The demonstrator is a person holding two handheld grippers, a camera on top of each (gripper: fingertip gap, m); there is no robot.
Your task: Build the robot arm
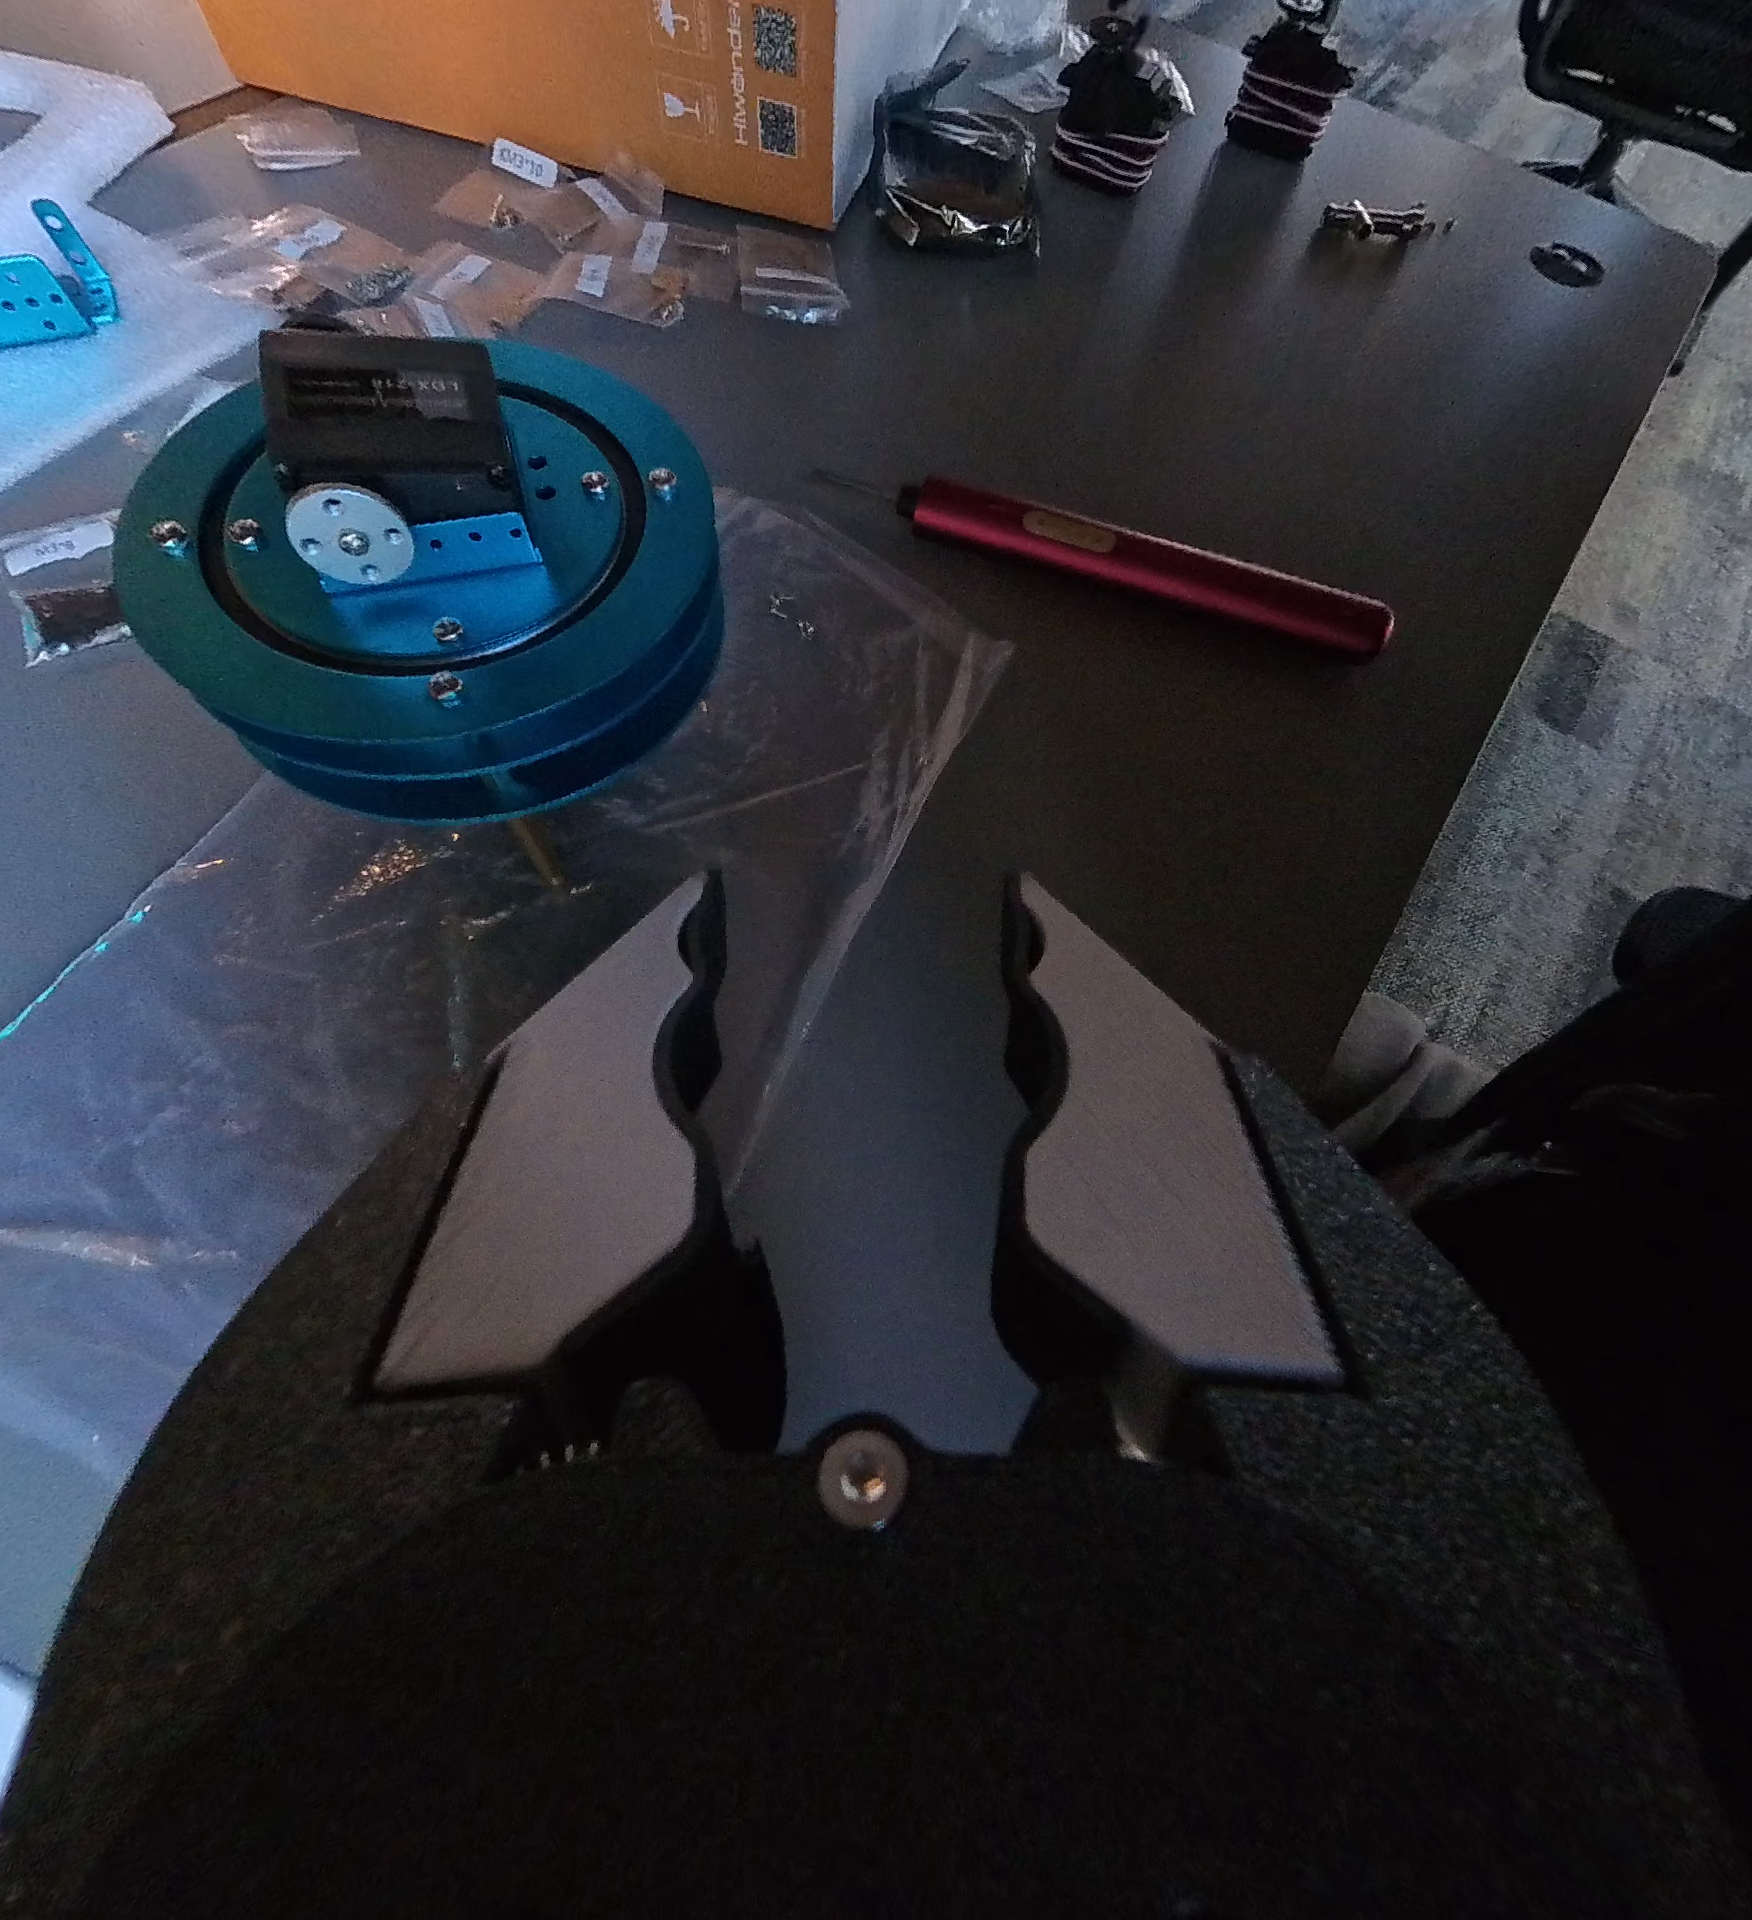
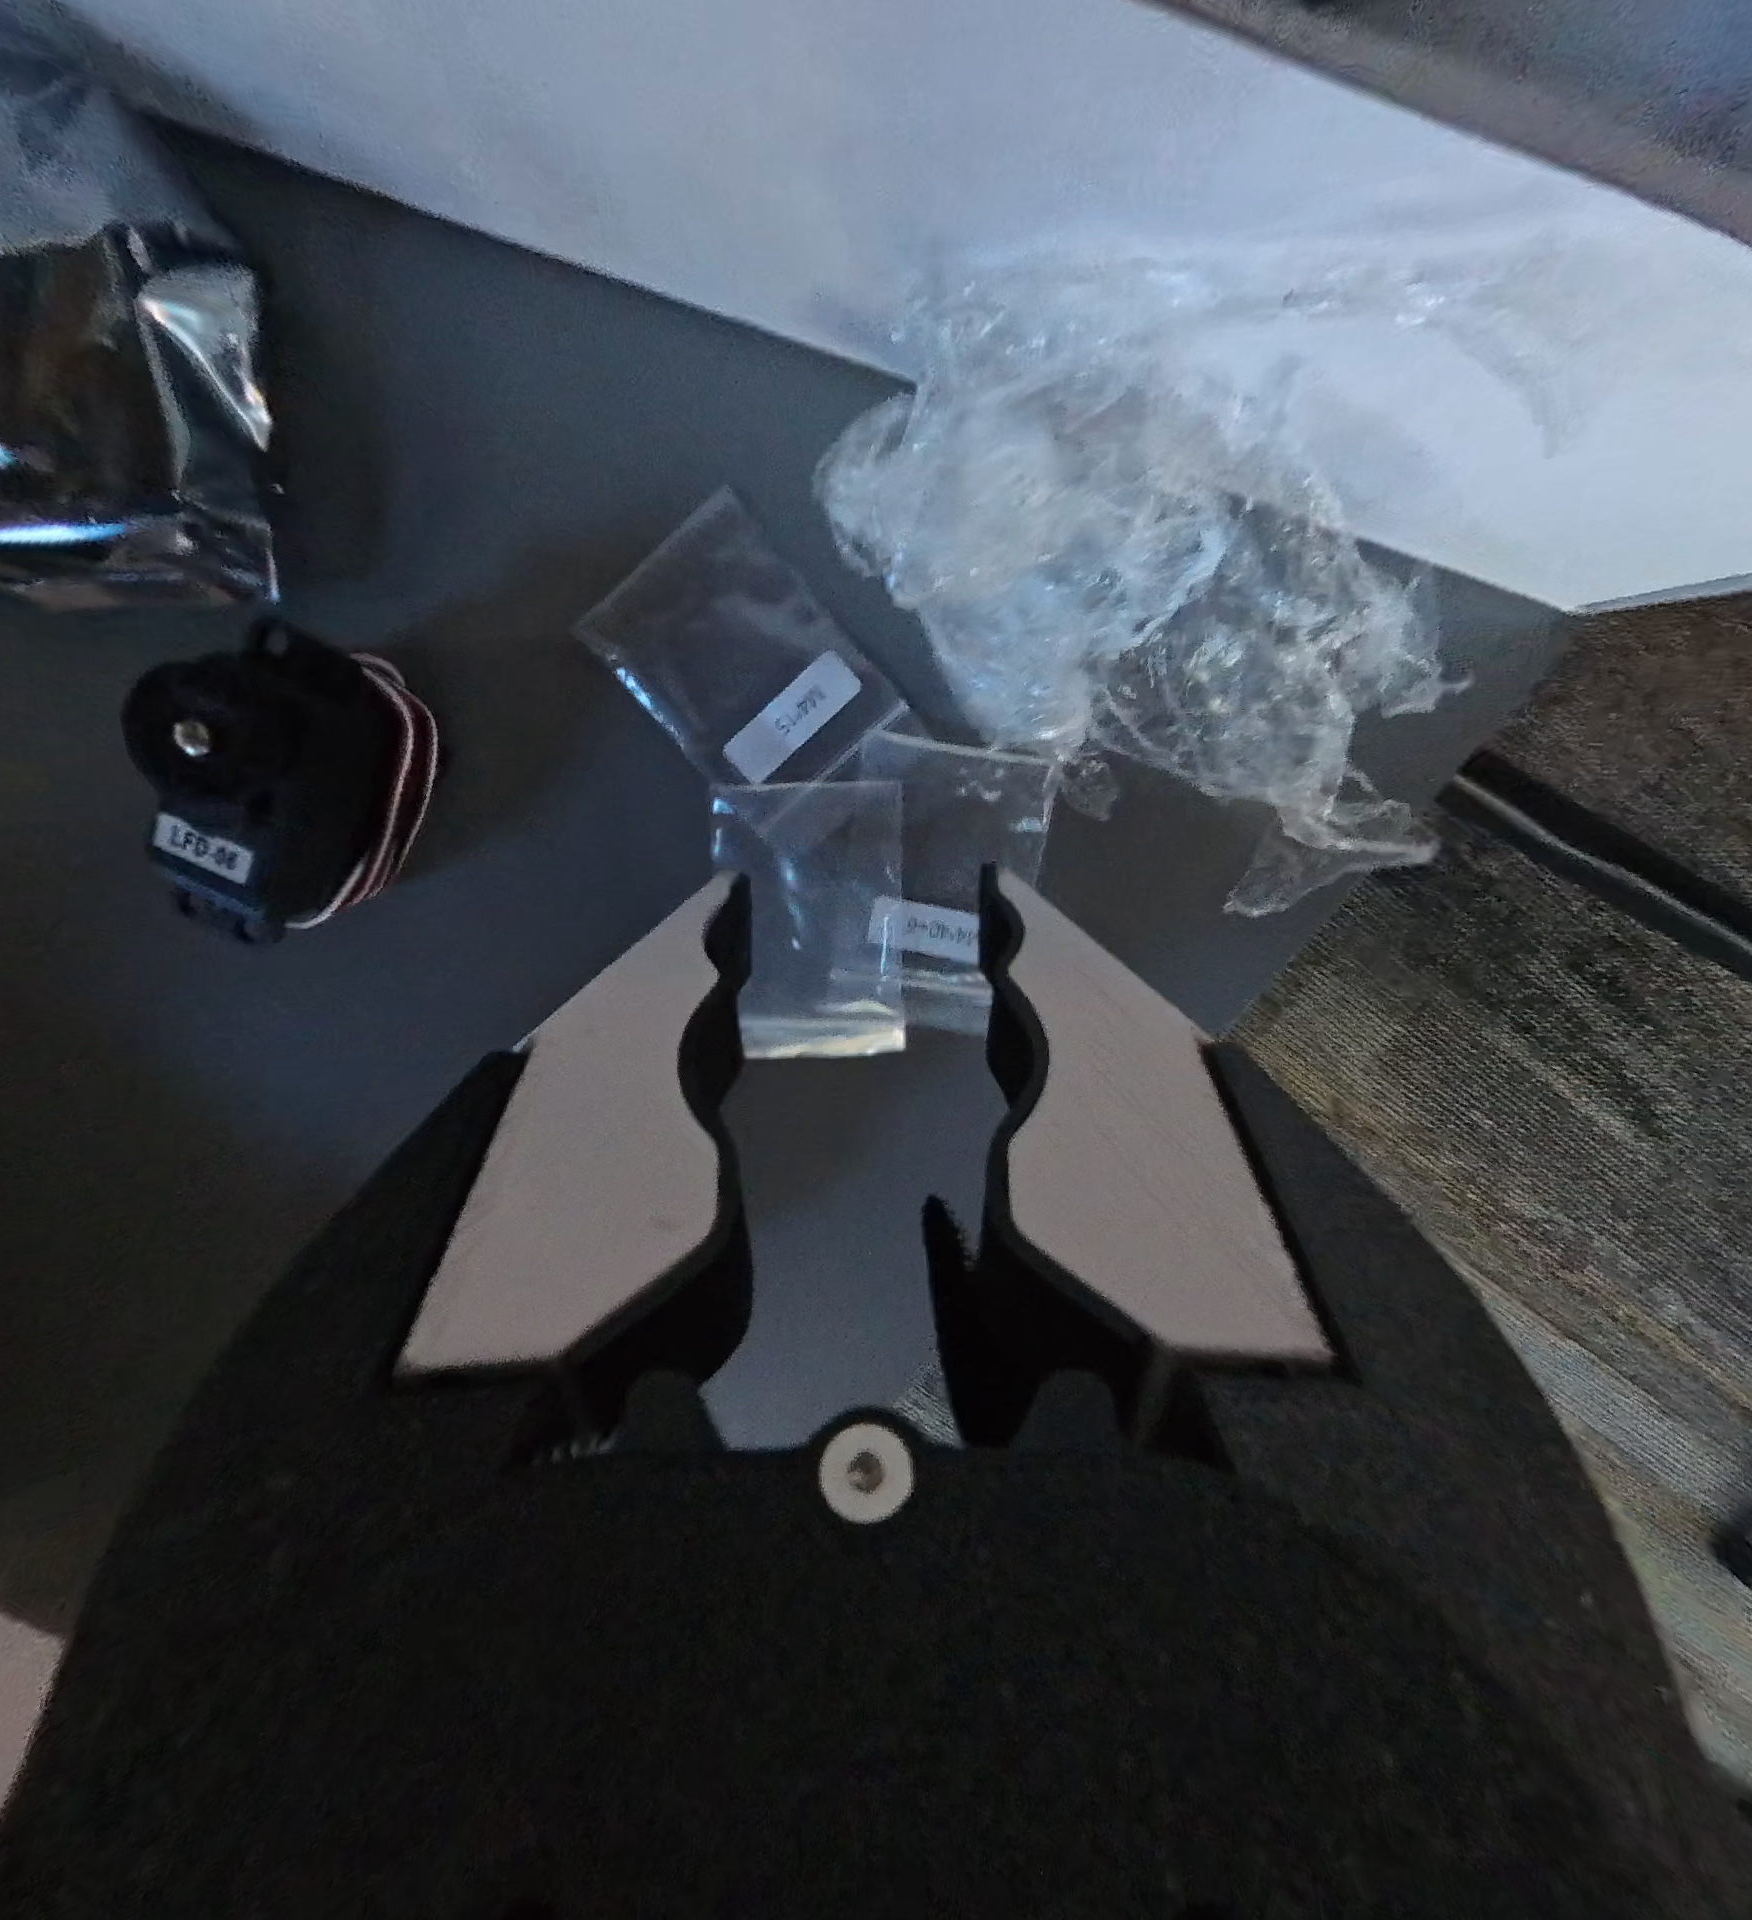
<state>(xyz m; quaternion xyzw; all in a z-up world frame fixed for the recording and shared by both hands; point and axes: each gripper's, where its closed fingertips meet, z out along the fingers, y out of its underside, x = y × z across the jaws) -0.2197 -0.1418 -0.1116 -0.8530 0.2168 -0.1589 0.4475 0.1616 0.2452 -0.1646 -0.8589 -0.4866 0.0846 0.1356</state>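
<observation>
In the left wrist view my left gripper (image 1: 864,883) is open and empty above the dark table (image 1: 1215,416), over the edge of a clear plastic bag (image 1: 830,707). A blue round base (image 1: 415,592) with a black servo (image 1: 384,410) on top stands ahead to the left. A red screwdriver (image 1: 1152,566) lies ahead to the right. In the right wrist view my right gripper (image 2: 864,878) is open and empty just above three small clear zip bags (image 2: 820,914). A black servo with wound cable (image 2: 269,790) lies to the left.
An orange box (image 1: 581,94), several small parts bags (image 1: 539,249), two wrapped servos (image 1: 1121,114), loose screws (image 1: 1371,218) and a blue bracket (image 1: 10,291) on white foam lie at the back. Crumpled clear plastic (image 2: 1142,561) and a silver foil bag (image 2: 93,447) lie near the right gripper. The table edge runs right (image 2: 1371,883). The tips of one gripper are about 55 centimetres away from the tips of the other. My left tips are roughly 20 centimetres from the red screwdriver (image 1: 1152,566).
</observation>
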